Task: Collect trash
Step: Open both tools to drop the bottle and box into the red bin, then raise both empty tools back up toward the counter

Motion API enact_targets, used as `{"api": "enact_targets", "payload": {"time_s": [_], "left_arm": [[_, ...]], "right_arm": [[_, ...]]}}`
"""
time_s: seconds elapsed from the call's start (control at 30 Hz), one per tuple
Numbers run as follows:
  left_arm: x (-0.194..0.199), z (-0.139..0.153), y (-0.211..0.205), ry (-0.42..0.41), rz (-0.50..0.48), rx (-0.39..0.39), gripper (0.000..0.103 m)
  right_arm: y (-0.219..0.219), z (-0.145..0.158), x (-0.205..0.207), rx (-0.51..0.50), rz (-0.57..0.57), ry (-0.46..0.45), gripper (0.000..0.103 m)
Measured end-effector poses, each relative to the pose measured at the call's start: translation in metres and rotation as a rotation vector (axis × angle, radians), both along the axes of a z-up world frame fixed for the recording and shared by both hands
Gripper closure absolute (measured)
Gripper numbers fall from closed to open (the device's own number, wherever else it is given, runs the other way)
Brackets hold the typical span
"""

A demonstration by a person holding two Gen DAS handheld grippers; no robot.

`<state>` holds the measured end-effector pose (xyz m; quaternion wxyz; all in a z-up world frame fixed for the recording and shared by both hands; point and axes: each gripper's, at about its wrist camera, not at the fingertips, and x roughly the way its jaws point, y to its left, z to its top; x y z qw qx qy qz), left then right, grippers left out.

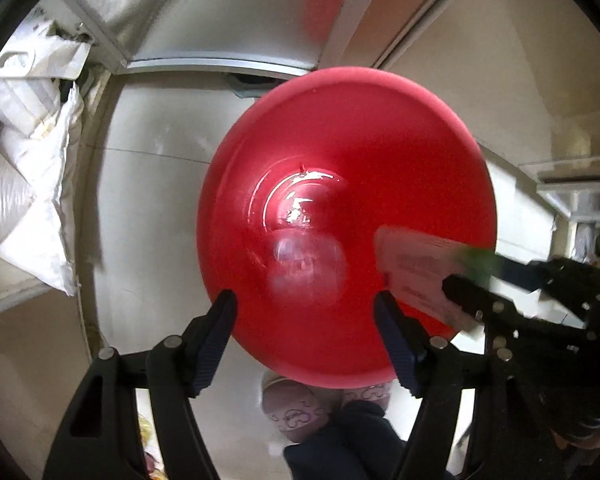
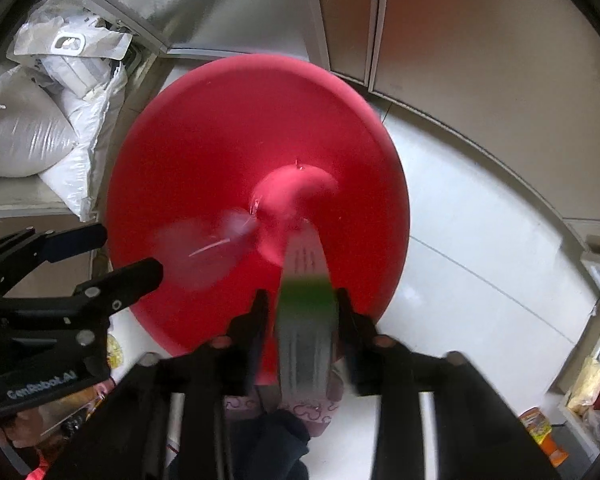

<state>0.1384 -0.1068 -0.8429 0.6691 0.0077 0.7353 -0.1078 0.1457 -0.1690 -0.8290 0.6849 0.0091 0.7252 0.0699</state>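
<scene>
A round red bin (image 1: 340,92) (image 2: 188,96) stands on the floor straight below both grippers. My left gripper (image 1: 305,295) (image 2: 132,252) is open above it with nothing between its fingers. Under it a blurred clear plastic piece (image 1: 306,268) (image 2: 204,252) is inside the bin, apart from the pads. My right gripper (image 2: 302,293) (image 1: 472,272) hangs over the bin's near side, jaws apart. A white carton with a green band (image 2: 306,320) (image 1: 416,264) sits between the fingers, blurred, with red showing between it and the left pad.
White sacks (image 1: 28,168) (image 2: 40,136) are piled at the left by a metal-faced panel (image 1: 220,12). Beige cabinet doors (image 2: 480,48) stand behind the bin. A person's patterned slippers (image 1: 292,408) are at the near side. Colourful packets (image 2: 536,424) lie at the lower right.
</scene>
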Motion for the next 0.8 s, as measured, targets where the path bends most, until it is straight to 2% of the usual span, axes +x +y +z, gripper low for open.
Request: {"api": "enact_targets", "payload": {"time_s": [0.07, 0.17, 0.27, 0.3, 0.37, 0.4, 0.47, 0.63, 0.7, 0.73, 0.8], "left_arm": [[0.000, 0.001, 0.002, -0.002, -0.007, 0.014, 0.034], [-0.003, 0.021, 0.015, -0.031, 0.043, 0.009, 0.034], [-0.006, 0.047, 0.023, -0.063, 0.077, 0.007, 0.031], [-0.007, 0.059, 0.026, -0.069, 0.084, 0.007, 0.023], [-0.008, 0.082, 0.030, -0.090, 0.090, 0.016, 0.023], [-0.007, 0.096, 0.033, -0.107, 0.090, 0.021, 0.023], [-0.007, 0.127, 0.037, -0.137, 0.090, 0.029, 0.023], [-0.007, 0.228, 0.047, -0.229, 0.109, 0.020, 0.014], [-0.008, 0.263, 0.050, -0.267, 0.120, 0.020, 0.011], [-0.009, 0.294, 0.052, -0.301, 0.129, 0.017, 0.011], [-0.014, 0.336, 0.051, -0.348, 0.138, 0.011, 0.009]], "right_arm": [[0.000, 0.004, -0.002, -0.019, 0.000, -0.021, 0.046], [-0.005, 0.021, -0.010, -0.015, -0.007, -0.058, 0.032], [0.000, 0.046, -0.015, -0.028, 0.016, -0.115, 0.032], [0.003, 0.056, -0.016, -0.018, 0.025, -0.126, 0.032], [0.010, 0.079, -0.019, -0.008, 0.037, -0.151, 0.030], [0.012, 0.091, -0.021, -0.011, 0.043, -0.165, 0.027], [0.019, 0.122, -0.022, -0.004, 0.052, -0.194, 0.010], [0.028, 0.210, -0.025, -0.013, 0.076, -0.317, 0.002], [0.026, 0.254, -0.028, -0.015, 0.082, -0.370, 0.001], [0.025, 0.283, -0.031, -0.011, 0.088, -0.393, 0.001], [0.023, 0.326, -0.037, -0.021, 0.102, -0.444, 0.001]]}}
